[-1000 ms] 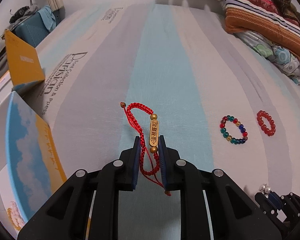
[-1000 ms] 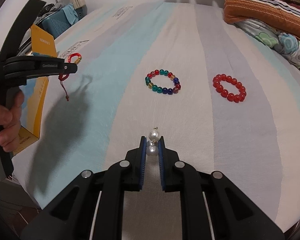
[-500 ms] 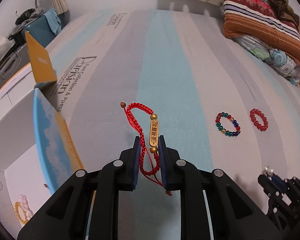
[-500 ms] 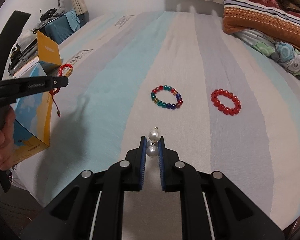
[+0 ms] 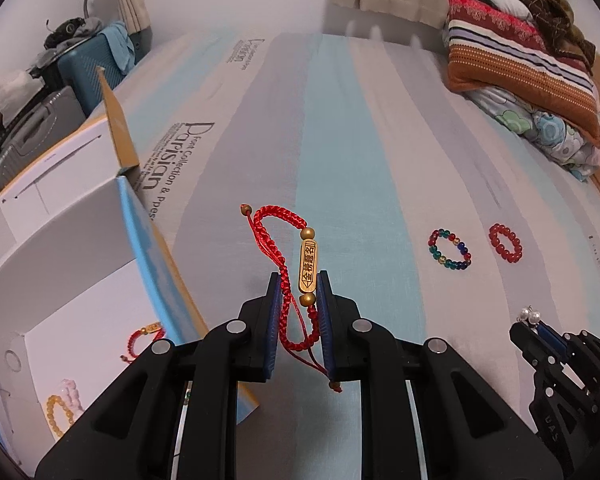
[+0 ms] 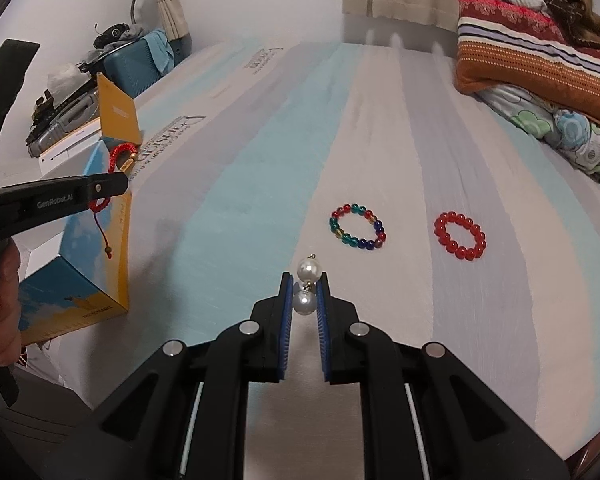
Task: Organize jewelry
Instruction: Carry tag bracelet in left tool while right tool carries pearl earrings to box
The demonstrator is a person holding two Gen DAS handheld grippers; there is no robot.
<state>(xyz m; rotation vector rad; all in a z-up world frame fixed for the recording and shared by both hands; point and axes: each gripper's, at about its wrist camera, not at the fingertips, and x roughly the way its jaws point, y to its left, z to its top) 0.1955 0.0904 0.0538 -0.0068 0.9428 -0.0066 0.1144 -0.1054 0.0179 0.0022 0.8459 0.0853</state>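
Observation:
My left gripper is shut on a red cord bracelet with a gold bar charm, held in the air beside the open blue-and-yellow box. The box holds another red bracelet, a yellow bead bracelet and a pink one. My right gripper is shut on a pair of pearl earrings above the bed. A multicoloured bead bracelet and a red bead bracelet lie on the striped sheet ahead of it. The left gripper with its bracelet shows at the left of the right wrist view.
The striped bed sheet fills both views. Folded blankets and a pillow are stacked at the far right. Suitcases and clutter stand off the bed's left side. The box's yellow flap stands upright.
My left gripper has moved left with the red cord bracelet, closer to the open box, whose inside now shows. My right gripper has lifted and pulled back slightly, still holding the pearls.

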